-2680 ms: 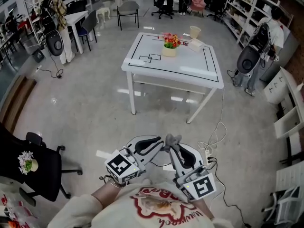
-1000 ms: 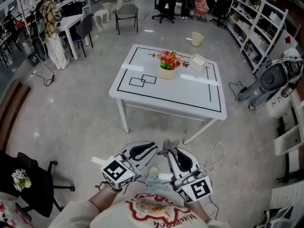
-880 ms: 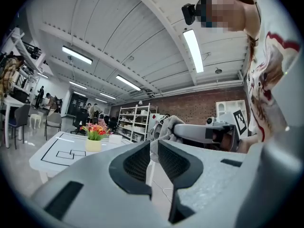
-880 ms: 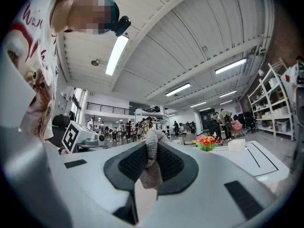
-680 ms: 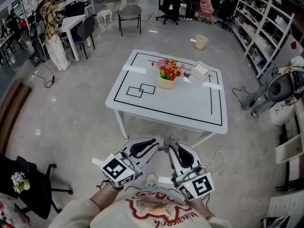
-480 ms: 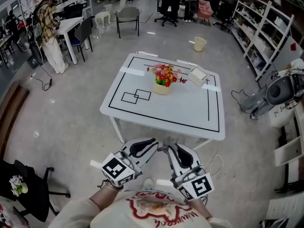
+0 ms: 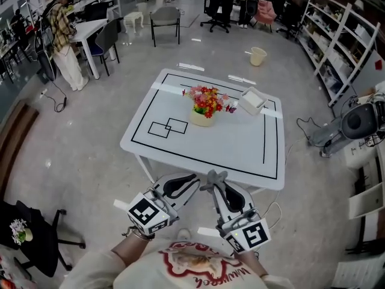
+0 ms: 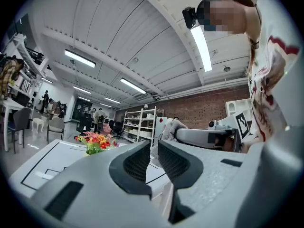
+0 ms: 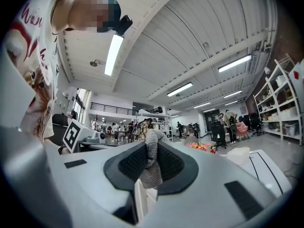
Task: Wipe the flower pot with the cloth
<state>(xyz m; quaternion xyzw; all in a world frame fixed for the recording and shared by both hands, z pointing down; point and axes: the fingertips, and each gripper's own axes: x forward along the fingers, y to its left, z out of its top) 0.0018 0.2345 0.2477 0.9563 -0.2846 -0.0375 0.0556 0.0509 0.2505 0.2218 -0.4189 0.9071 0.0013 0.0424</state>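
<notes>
Right tongs (image 9: 152, 150) pinch the cloth (image 9: 150, 175); left tongs (image 8: 154, 148) are pressed together, empty. A one-sided push may tip the flower pot (image 7: 203, 118).

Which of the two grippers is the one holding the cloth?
The right gripper: a grey cloth is pinched between its jaws. The left gripper has its jaws shut on nothing.
</notes>
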